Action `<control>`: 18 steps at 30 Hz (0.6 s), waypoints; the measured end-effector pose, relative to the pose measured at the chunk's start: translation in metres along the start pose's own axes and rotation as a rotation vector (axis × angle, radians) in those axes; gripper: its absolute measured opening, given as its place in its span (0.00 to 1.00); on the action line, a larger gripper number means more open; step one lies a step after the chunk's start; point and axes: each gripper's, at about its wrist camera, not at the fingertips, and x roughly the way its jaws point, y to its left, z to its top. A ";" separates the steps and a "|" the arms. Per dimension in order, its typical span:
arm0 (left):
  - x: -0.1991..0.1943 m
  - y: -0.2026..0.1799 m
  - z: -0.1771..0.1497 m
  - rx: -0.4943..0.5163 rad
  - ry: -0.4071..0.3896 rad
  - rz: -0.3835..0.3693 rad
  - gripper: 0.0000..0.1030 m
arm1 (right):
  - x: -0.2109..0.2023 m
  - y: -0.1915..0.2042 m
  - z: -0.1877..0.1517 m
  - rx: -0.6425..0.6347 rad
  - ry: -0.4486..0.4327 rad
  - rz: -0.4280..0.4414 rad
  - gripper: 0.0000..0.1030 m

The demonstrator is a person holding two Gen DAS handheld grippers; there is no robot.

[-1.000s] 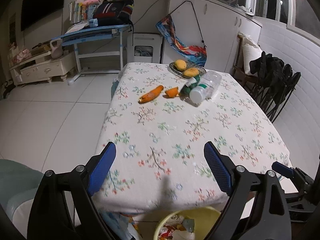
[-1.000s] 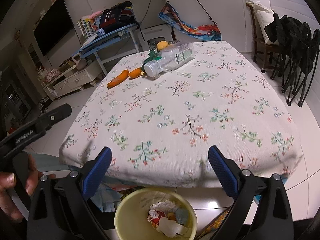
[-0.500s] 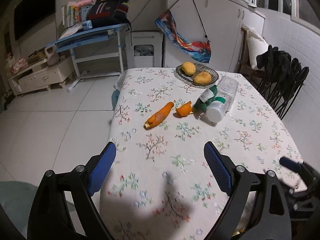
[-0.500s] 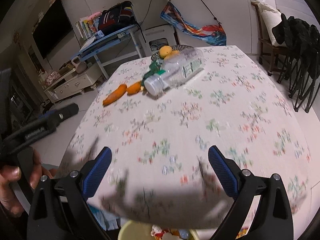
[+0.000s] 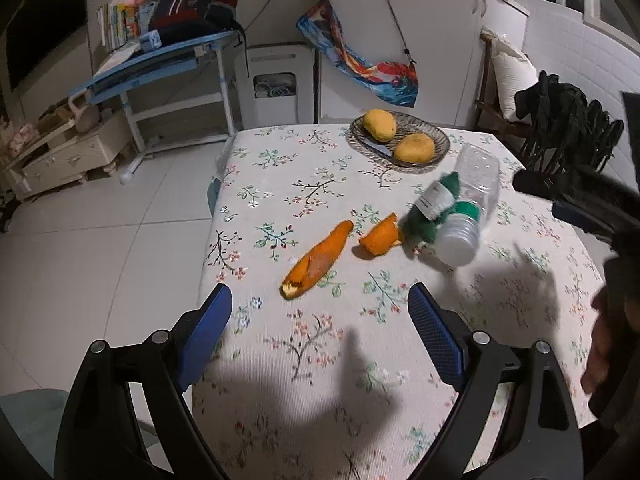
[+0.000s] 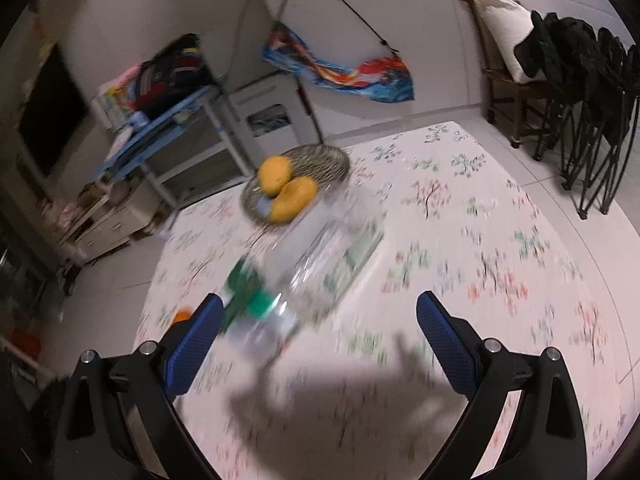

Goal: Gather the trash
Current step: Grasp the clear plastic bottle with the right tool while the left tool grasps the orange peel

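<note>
Orange peel [image 5: 318, 259] — long, curled, torn — before spread, empty left tool [image 5: 320, 320]

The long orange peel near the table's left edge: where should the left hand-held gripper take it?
Grip the long orange peel across its narrow middle, coming from above. It lies flat and slanted, so roll the open left hand-held gripper crosswise to it.

Bottle label [image 5: 434, 200] too small to read, no other legible text
</note>
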 end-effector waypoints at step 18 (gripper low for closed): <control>0.059 0.007 0.027 -0.008 0.084 -0.018 0.84 | 0.071 0.018 0.030 -0.019 0.153 -0.038 0.92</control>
